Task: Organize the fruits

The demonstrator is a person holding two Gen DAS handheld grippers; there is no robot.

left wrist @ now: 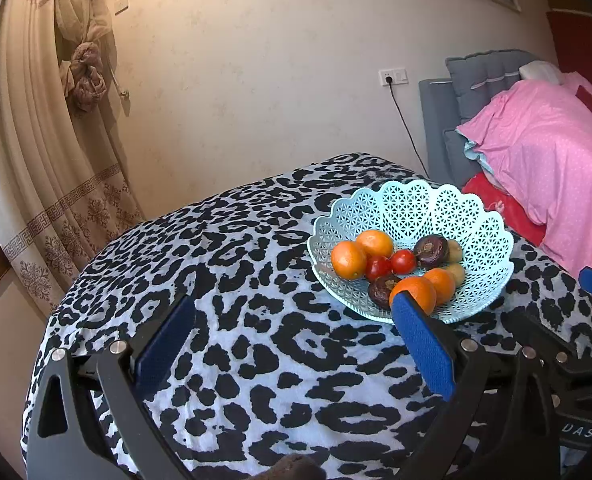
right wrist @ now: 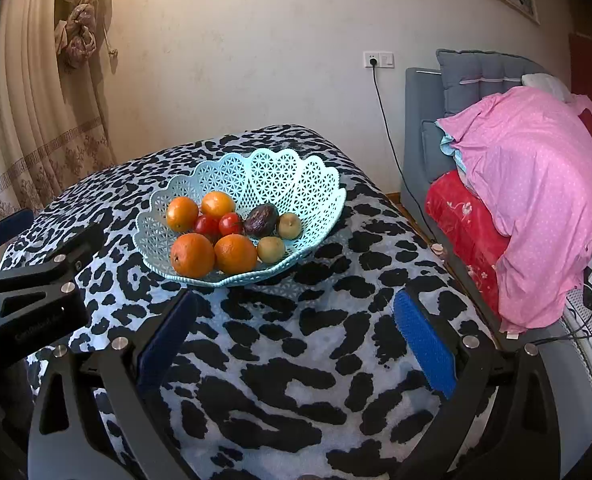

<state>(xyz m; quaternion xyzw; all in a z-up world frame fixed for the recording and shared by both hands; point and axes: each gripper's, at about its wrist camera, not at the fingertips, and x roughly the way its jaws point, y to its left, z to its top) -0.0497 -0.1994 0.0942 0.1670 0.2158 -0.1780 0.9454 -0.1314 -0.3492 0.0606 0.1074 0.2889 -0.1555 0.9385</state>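
A light blue lattice basket (left wrist: 412, 204) (right wrist: 296, 176) sits on the leopard-print cloth (left wrist: 255, 280) (right wrist: 296, 340). It holds several oranges (right wrist: 191, 255), two tomatoes (right wrist: 231, 224), dark passion fruits (right wrist: 260, 220) and two kiwis (right wrist: 271, 249). My left gripper (left wrist: 291, 312) is open and empty, left of and in front of the basket; its right pad overlaps an orange (left wrist: 416, 292) in view. My right gripper (right wrist: 293, 308) is open and empty, in front of the basket. The left gripper's body (right wrist: 35, 292) shows at the left in the right wrist view.
A grey headboard with a pink quilt (right wrist: 536, 184) and a red pillow (right wrist: 468, 224) stands to the right. A curtain (left wrist: 55, 160) hangs at the left. A wall socket with a black cable (right wrist: 378, 60) is behind the table.
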